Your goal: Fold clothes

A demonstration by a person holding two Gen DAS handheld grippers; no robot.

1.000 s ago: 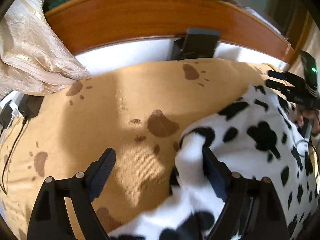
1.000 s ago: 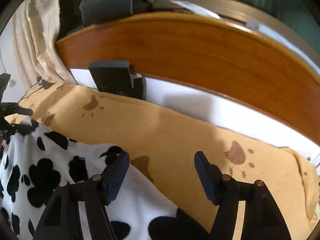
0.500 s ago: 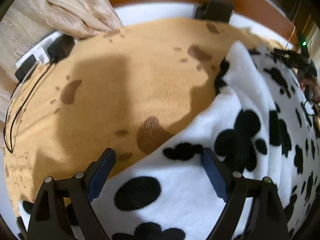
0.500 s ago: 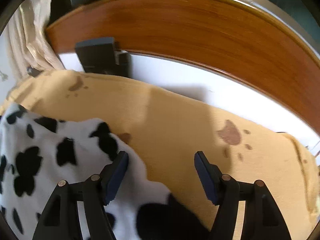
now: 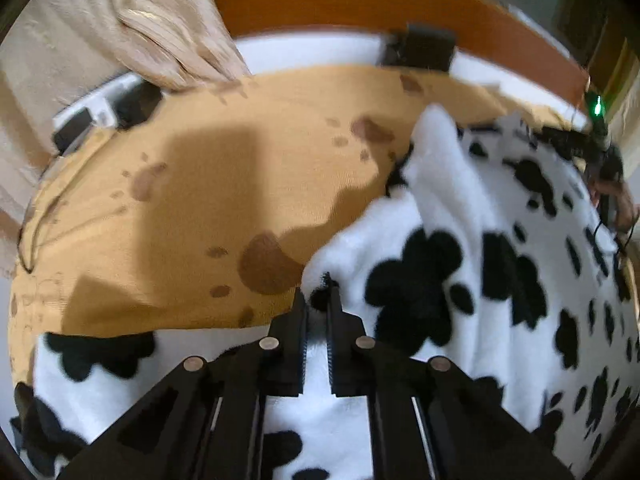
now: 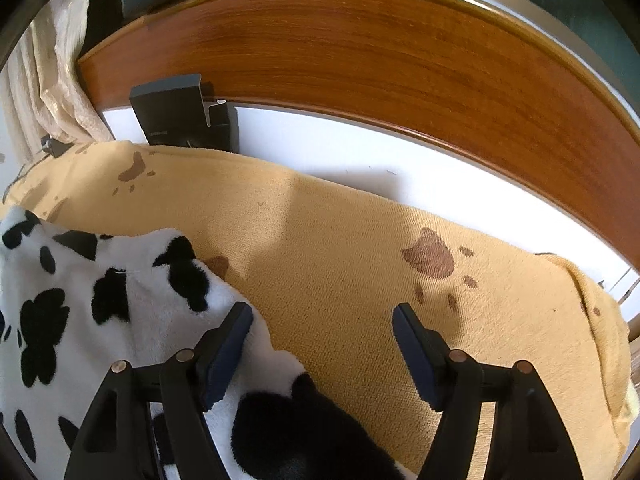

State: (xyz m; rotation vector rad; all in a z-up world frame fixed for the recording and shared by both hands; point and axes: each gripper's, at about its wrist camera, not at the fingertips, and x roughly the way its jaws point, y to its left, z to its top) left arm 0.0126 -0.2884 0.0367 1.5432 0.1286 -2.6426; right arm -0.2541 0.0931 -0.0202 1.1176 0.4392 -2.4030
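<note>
Up close, left gripper [image 5: 316, 300] has just snapped shut, pinching edge of cow fleece [image 5: 460, 280]. Right gripper [image 6: 322, 320] wide, just opened a bit more, over fleece edge, not pinching. Fleece lies on tan blanket [image 6: 340, 240]. Beyond: white sheet [image 6: 340, 152], wooden headboard [image 6: 360, 48].

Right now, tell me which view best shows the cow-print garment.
The left wrist view: the cow-print garment fills its right and lower half, its edge pinched in the left tool. The right wrist view shows only one corner of it, lower left.
</note>
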